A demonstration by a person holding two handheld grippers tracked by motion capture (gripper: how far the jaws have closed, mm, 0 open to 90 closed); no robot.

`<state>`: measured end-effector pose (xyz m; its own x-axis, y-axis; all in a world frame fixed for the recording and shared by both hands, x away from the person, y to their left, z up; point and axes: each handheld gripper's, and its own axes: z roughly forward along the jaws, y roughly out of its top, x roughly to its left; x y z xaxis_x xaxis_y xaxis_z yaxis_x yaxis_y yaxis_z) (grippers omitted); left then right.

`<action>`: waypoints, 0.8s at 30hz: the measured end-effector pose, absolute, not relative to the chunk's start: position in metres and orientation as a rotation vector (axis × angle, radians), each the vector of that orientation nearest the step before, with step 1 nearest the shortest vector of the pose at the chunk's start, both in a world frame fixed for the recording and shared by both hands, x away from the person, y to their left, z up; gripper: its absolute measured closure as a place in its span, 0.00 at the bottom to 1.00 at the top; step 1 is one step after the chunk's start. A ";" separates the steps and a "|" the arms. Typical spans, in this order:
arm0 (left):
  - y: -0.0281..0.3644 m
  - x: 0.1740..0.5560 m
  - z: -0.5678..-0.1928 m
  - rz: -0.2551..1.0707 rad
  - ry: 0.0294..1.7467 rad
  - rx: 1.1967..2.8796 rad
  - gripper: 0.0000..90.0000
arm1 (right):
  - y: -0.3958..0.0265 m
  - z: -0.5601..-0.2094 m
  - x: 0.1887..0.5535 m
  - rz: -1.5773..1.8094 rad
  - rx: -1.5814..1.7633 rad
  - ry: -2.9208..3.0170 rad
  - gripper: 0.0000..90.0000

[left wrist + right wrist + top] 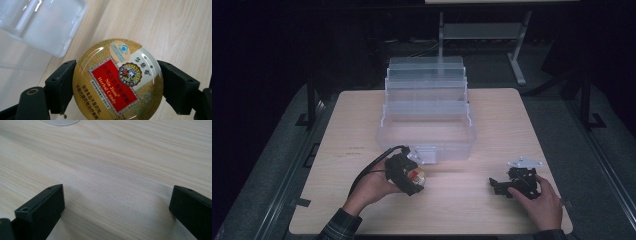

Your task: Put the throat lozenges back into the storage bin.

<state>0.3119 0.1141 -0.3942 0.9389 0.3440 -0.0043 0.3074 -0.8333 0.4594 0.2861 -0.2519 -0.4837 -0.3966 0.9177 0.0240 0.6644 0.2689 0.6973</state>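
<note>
Left gripper view: left gripper (117,80) clamped on round candy tin (118,79), jaws pressing its curved rim from both sides, tin held off the table (175,30). Clear tiered box (427,107) stands just beyond, latch (424,155) side toward it. Right gripper (117,202) sits low over bare wood w/ jaws wide apart, nothing between. Risk, imo: smooth rounded rim gives little bite, so tilting toward the box could let the tin slip or rotate out; it might also clip the box's front wall.

One candy tin (117,81), one clear tiered box (427,107), two grippers, one table (362,125).
</note>
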 end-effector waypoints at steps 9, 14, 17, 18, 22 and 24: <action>0.114 0.315 -0.384 0.113 0.462 2.621 0.22 | -0.252 -0.484 0.286 0.898 1.435 2.160 0.00; 0.113 0.317 -0.379 0.109 0.461 2.614 0.22 | -0.252 -0.484 0.286 0.898 1.435 2.160 0.00; 0.113 0.319 -0.376 0.105 0.458 2.609 0.22 | -0.252 -0.484 0.286 0.897 1.436 2.160 0.00; 0.113 0.320 -0.374 0.107 0.455 2.615 0.22 | -0.252 -0.484 0.286 0.897 1.436 2.160 0.00; 0.113 0.322 -0.371 0.113 0.459 2.608 0.22 | -0.252 -0.484 0.286 0.899 1.437 2.160 0.00; 0.113 0.322 -0.369 0.118 0.454 2.612 0.22 | -0.252 -0.484 0.286 0.899 1.437 2.159 0.00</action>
